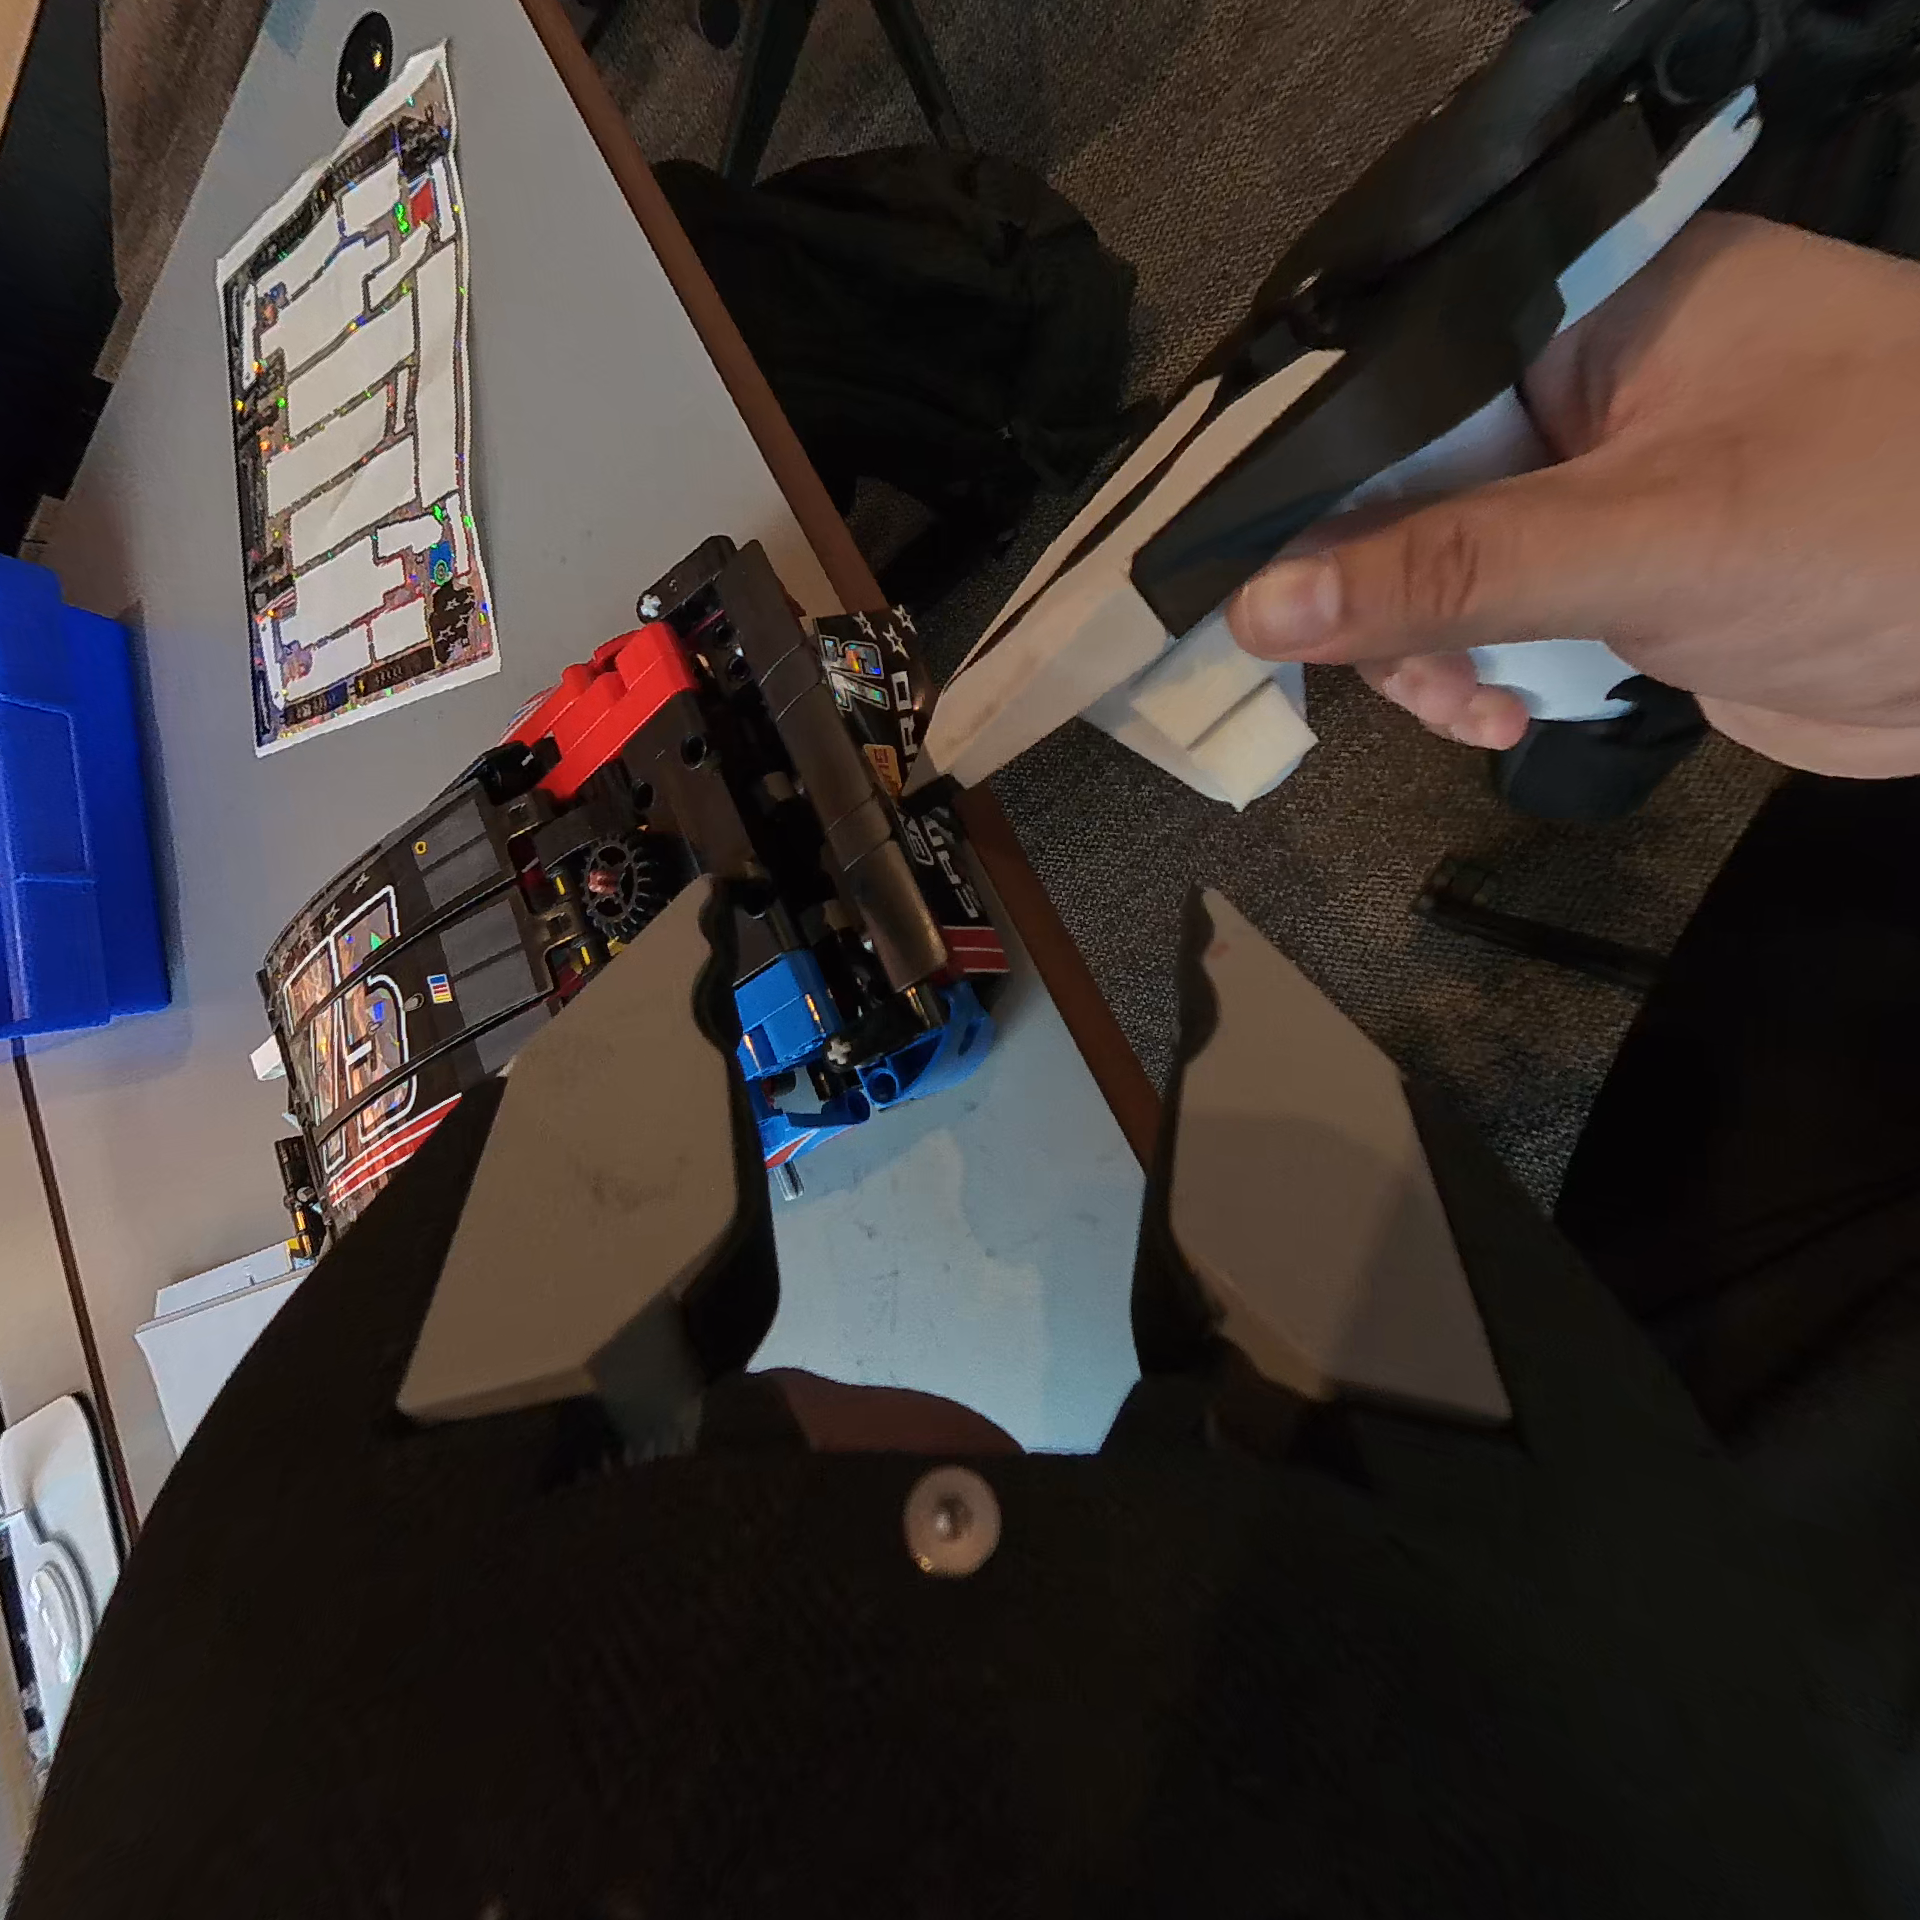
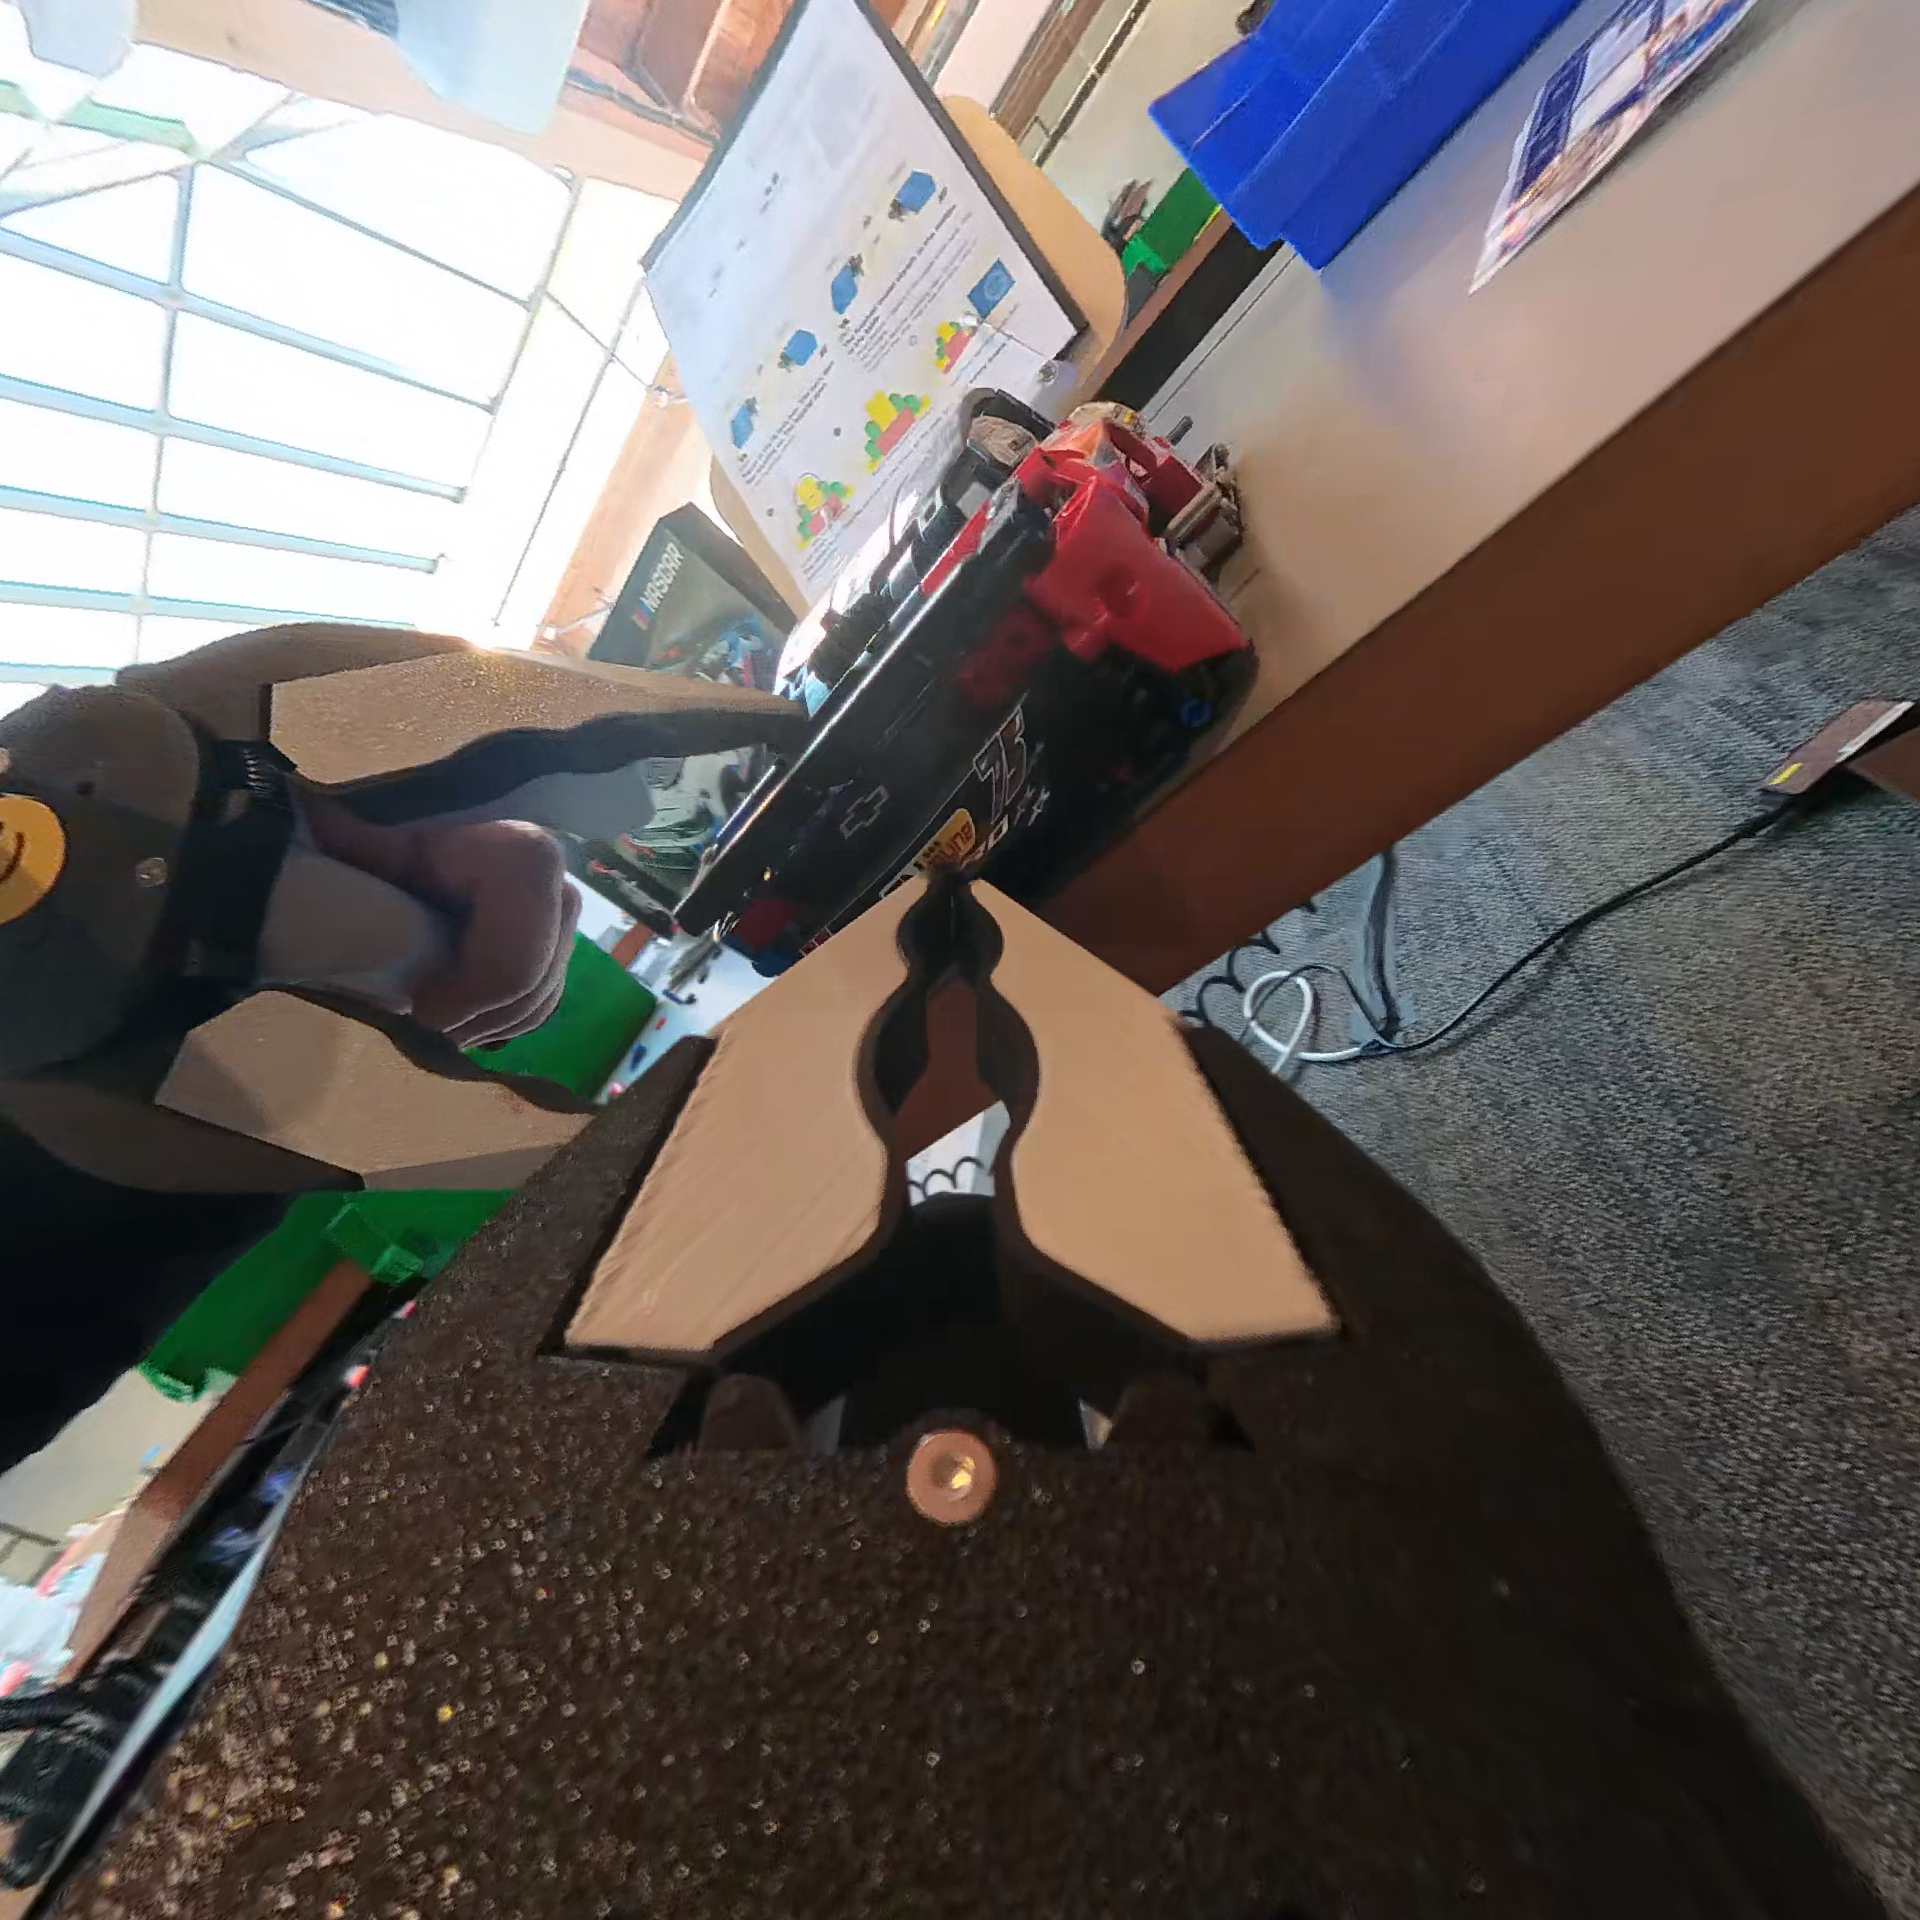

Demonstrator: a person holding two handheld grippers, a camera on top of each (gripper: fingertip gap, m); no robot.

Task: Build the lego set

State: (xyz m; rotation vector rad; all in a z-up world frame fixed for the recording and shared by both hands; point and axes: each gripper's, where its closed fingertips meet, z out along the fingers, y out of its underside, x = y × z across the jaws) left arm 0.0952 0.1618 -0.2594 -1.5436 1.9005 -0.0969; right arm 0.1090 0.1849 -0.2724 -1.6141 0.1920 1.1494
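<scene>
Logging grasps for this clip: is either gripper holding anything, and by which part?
The right gripper is shut at the lego car's stickered side panel at the table edge; a grip cannot be confirmed. The left gripper is open, holding nothing.

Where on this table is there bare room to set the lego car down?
Bare grey table lies between the sticker sheet and the brown edge, and between sheet and blue bin. Crowded where the lego car overhangs the edge, between both grippers.
</scene>
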